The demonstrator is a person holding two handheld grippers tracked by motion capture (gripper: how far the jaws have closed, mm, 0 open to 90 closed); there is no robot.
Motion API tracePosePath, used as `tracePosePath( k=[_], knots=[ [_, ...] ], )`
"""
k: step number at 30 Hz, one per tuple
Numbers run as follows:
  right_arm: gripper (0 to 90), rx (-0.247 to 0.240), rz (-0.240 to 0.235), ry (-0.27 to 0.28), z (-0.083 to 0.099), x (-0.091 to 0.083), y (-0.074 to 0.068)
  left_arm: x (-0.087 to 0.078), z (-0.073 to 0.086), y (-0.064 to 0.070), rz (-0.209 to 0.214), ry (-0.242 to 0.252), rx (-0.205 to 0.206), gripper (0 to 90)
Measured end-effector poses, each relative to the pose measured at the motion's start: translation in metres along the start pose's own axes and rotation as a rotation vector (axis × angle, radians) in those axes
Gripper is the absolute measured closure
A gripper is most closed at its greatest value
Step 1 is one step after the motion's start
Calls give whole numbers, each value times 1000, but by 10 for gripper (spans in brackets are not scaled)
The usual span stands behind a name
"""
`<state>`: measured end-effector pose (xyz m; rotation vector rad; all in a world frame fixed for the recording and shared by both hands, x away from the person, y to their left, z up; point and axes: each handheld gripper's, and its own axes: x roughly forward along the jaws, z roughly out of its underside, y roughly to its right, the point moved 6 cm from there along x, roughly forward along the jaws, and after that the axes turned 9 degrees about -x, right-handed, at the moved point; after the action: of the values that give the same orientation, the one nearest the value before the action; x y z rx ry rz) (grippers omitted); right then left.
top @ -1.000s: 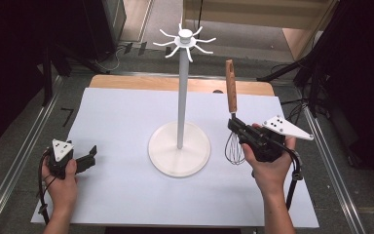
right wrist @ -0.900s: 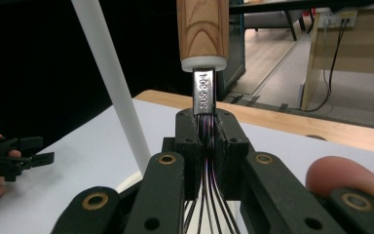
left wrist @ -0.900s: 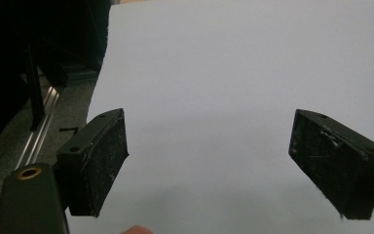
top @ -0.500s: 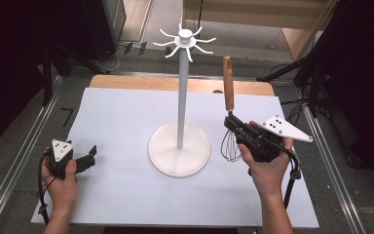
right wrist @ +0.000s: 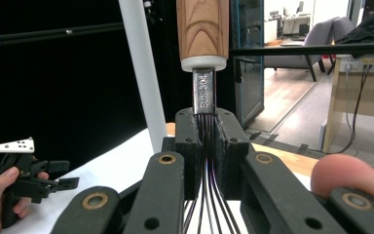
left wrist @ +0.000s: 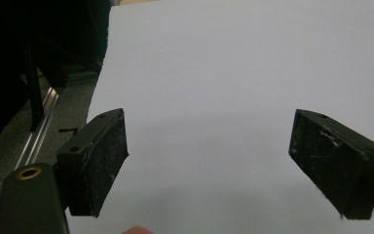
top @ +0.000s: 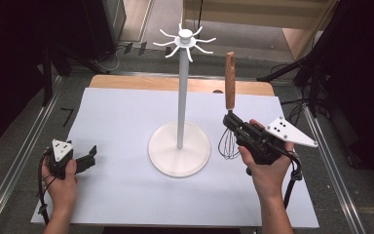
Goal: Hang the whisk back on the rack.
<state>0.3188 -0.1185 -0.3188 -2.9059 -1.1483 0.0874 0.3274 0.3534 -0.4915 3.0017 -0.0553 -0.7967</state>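
Observation:
A whisk with a wooden handle [top: 230, 87] stands upright, handle up, its wire head [top: 228, 144] hanging just over the white table [top: 121, 117]. My right gripper [top: 235, 128] is shut on the whisk's neck, right of a white hook stand [top: 180, 97]. In the right gripper view the jaws clamp the wires [right wrist: 207, 141] just below the wooden handle [right wrist: 203, 29], and the stand's pole [right wrist: 141, 73] rises to the left. My left gripper [top: 91, 155] rests open and holds nothing at the table's left front; its pads [left wrist: 102, 161] stand wide apart over bare table.
The stand's round base [top: 179, 148] sits mid-table and its ring of hooks [top: 185, 38] spreads at the top. A wooden strip [top: 141, 84] runs along the table's far edge. Metal rails [top: 14, 170] flank both sides.
My right gripper has shifted a little to the left, toward the stand, with the whisk in it. The left gripper has not moved.

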Motion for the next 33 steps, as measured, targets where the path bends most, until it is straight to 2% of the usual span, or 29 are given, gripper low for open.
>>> tracePosePath(
  k=[20,26,33],
  knots=[
    [834,-12,-49,72,-12,-2,-13,0,0,0,0,-1,2,149],
    [834,-35,-61,98,-15,1,-18,-1,0,1,-5,3,12,150],
    [834,-42,-71,92,-15,7,-20,-1,0,1,-4,6,12,150]
  ],
)
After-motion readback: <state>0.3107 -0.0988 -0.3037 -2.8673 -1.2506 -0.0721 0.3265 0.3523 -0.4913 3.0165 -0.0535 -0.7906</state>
